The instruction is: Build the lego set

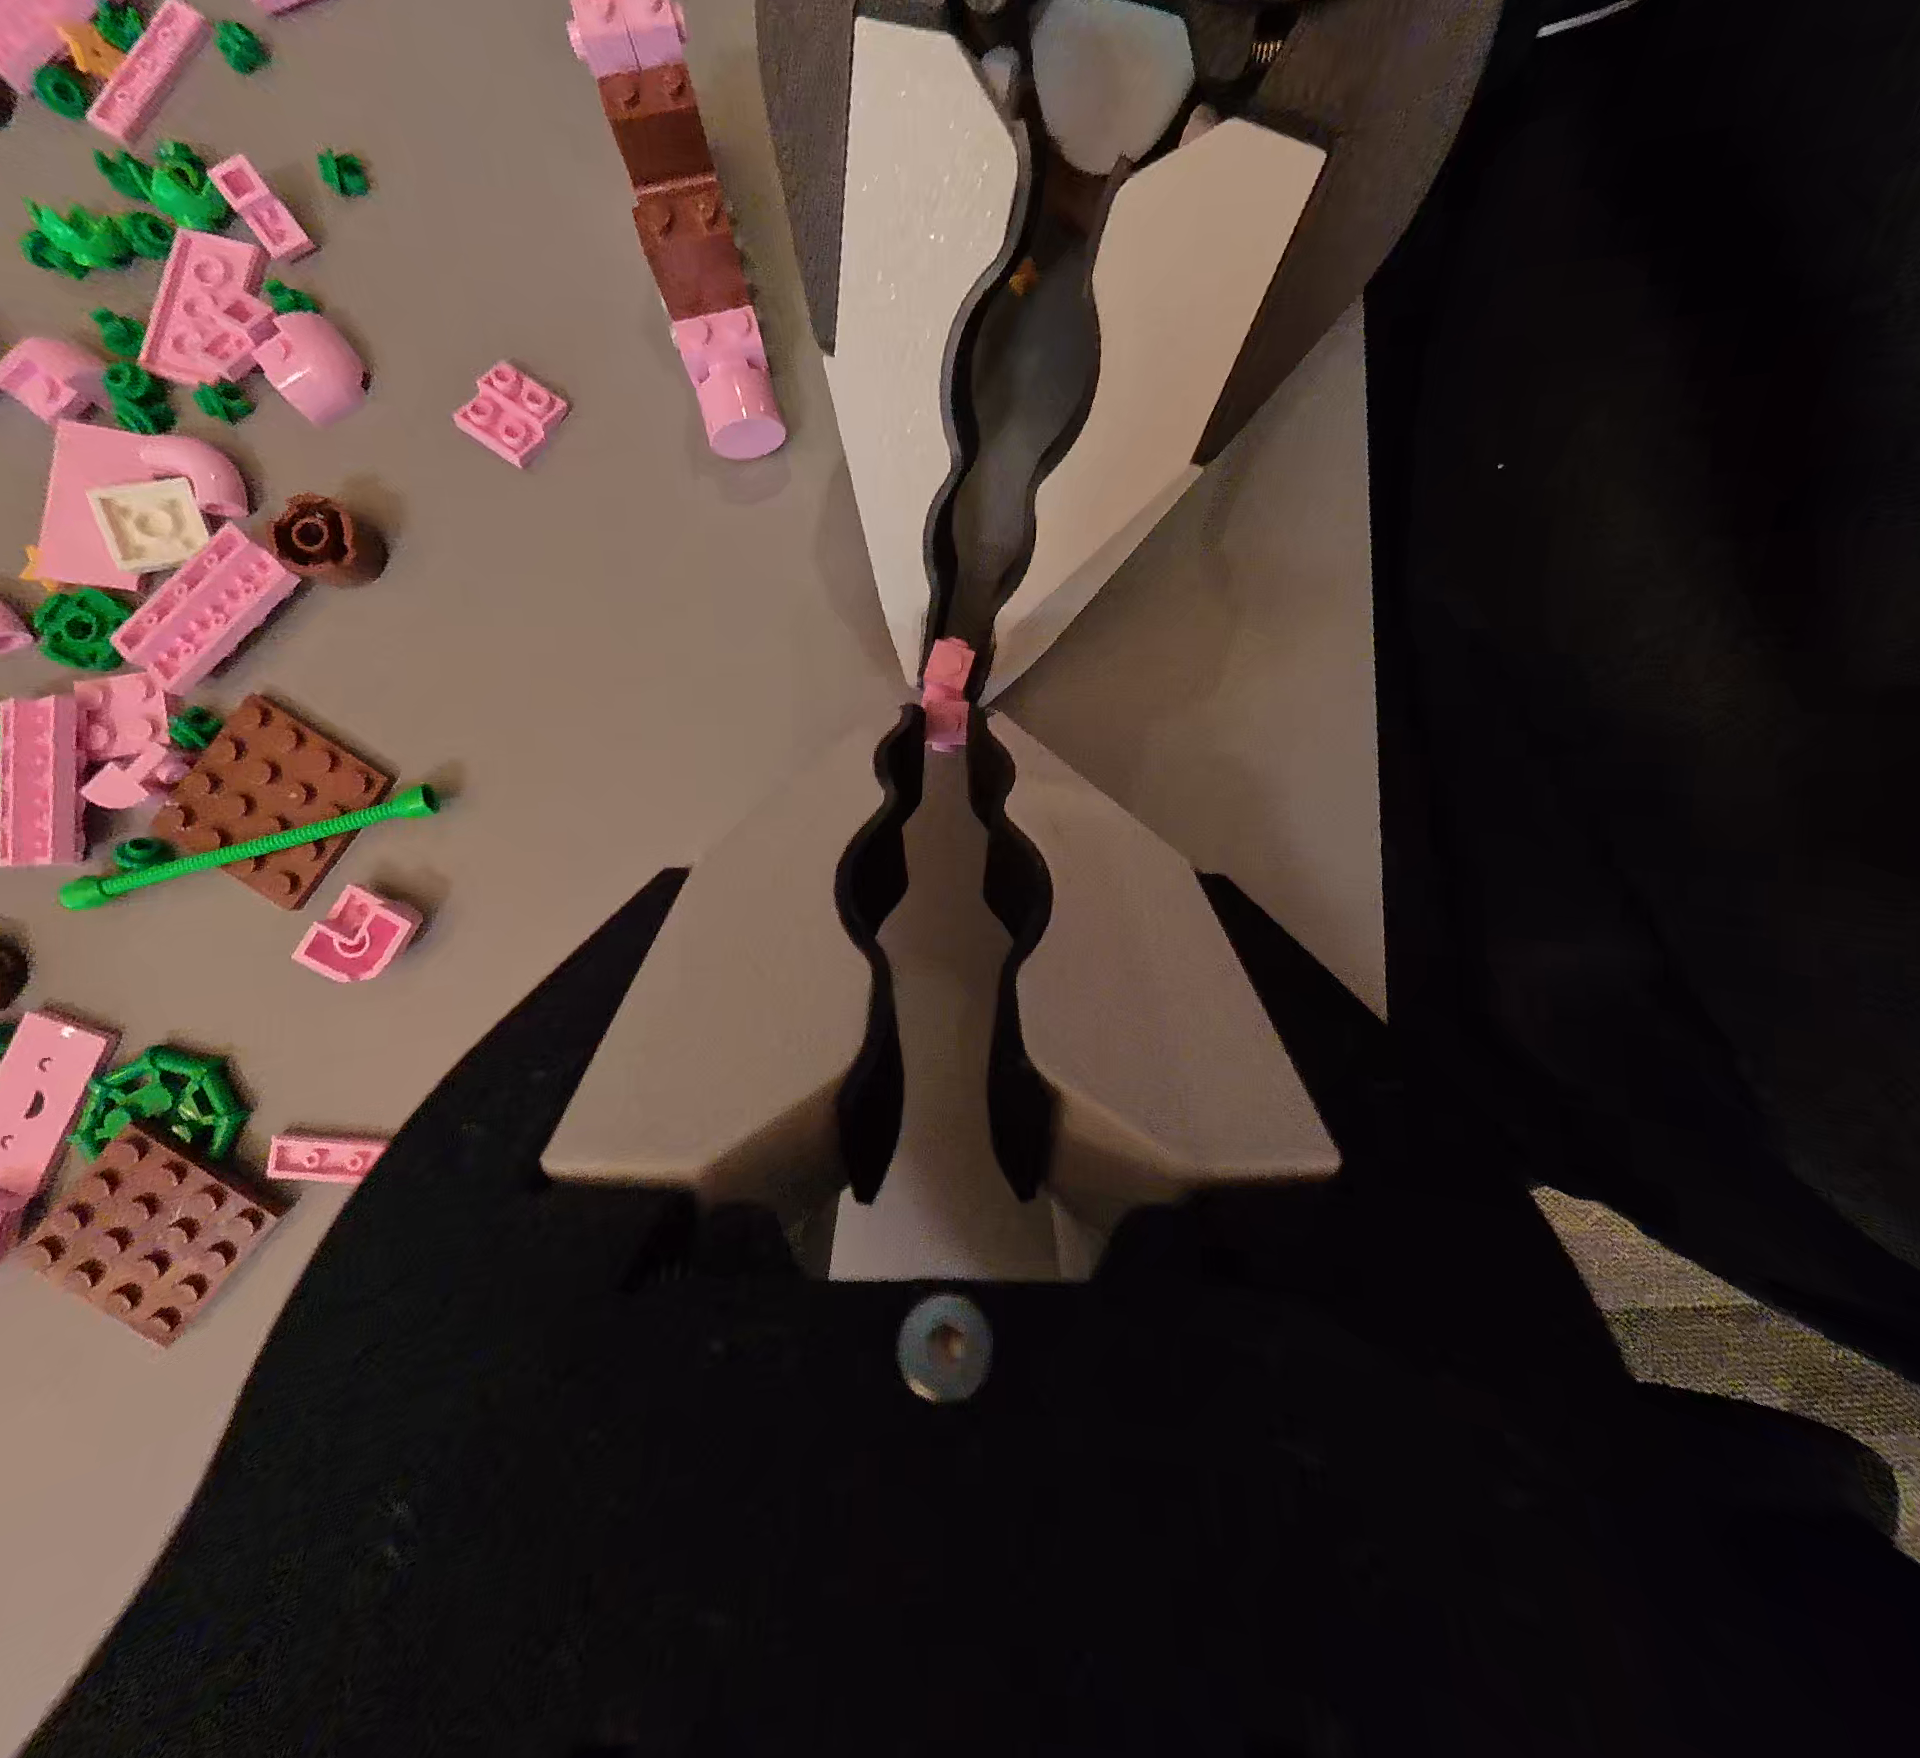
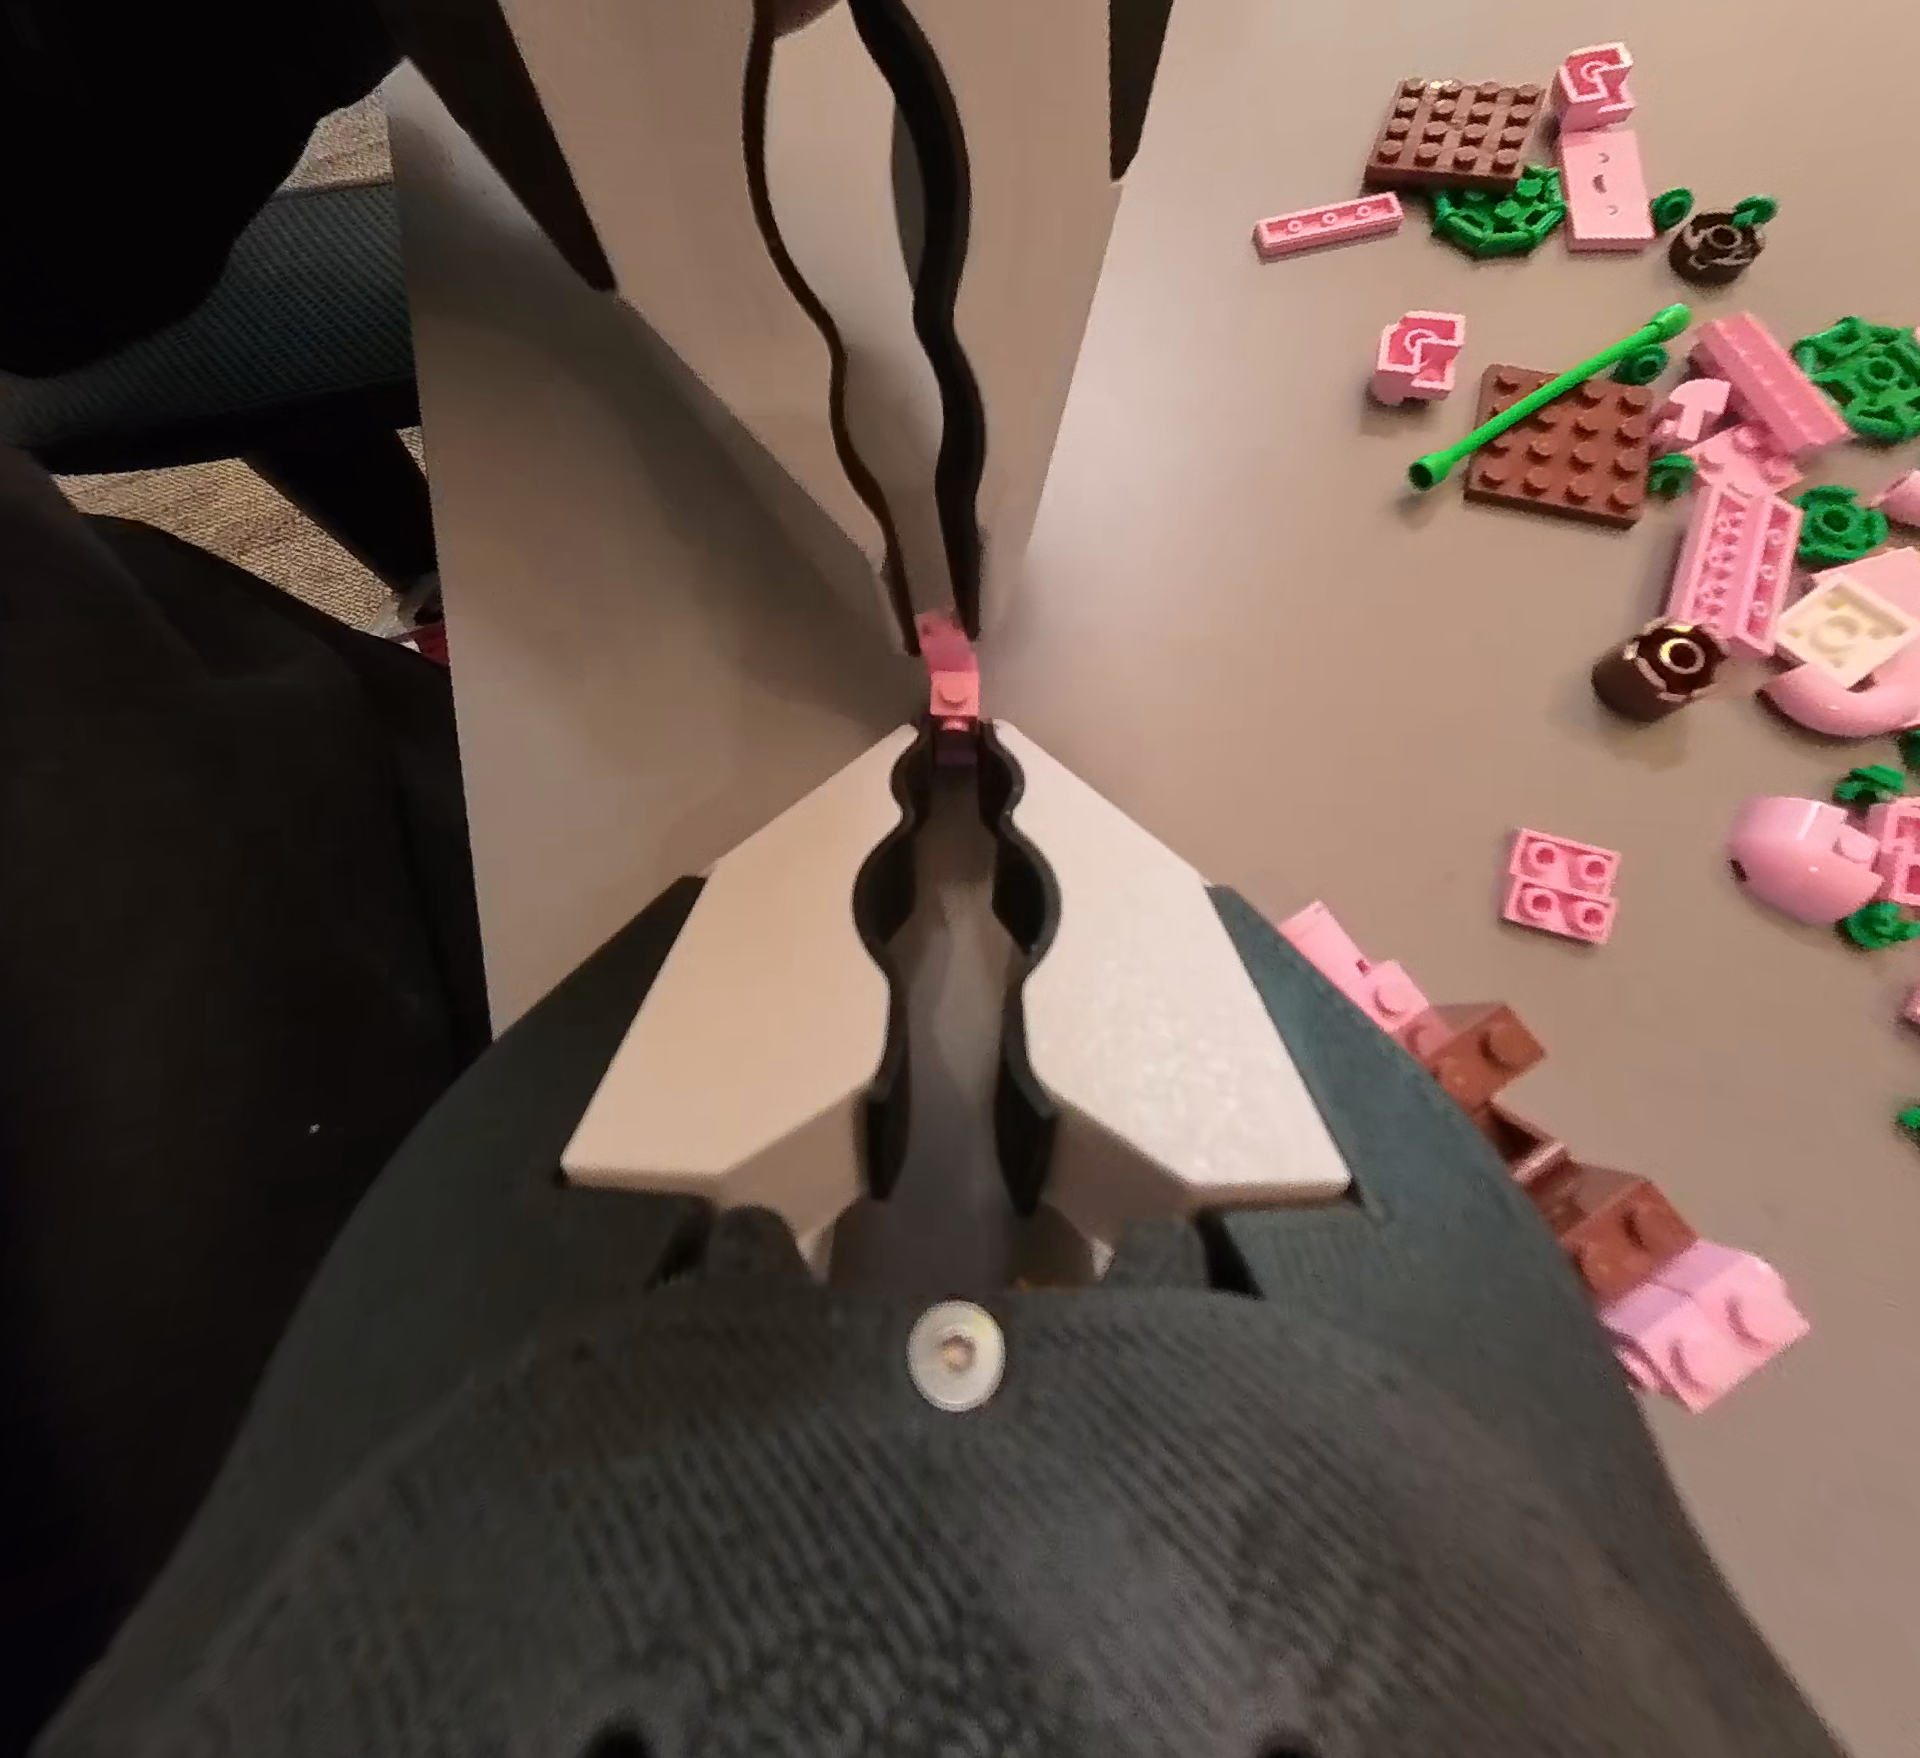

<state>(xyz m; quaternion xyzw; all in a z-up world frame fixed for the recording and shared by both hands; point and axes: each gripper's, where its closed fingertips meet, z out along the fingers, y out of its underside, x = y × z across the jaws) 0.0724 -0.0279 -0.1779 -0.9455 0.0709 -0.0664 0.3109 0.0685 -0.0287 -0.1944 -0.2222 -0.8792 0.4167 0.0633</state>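
Observation:
My two grippers meet tip to tip above the grey table (image 1: 582, 669). My left gripper (image 1: 943, 729) is shut on a small pink lego piece (image 1: 948, 688). My right gripper (image 1: 961, 659) comes from the top of the left wrist view and pinches the other end. In the right wrist view my right gripper (image 2: 954, 744) is shut on a small pink piece (image 2: 954, 695). It touches a second pink piece (image 2: 940, 640) that the left gripper (image 2: 935, 622) holds. Their joint is partly hidden by the fingertips.
A built column of brown and pink bricks (image 1: 675, 212) lies on the table beside the grippers, also showing in the right wrist view (image 2: 1538, 1158). Loose pink, green and brown pieces, brown plates (image 1: 270, 799) and a green rod (image 1: 249, 846) are spread nearby. The table edge (image 1: 1377, 669) borders darkness.

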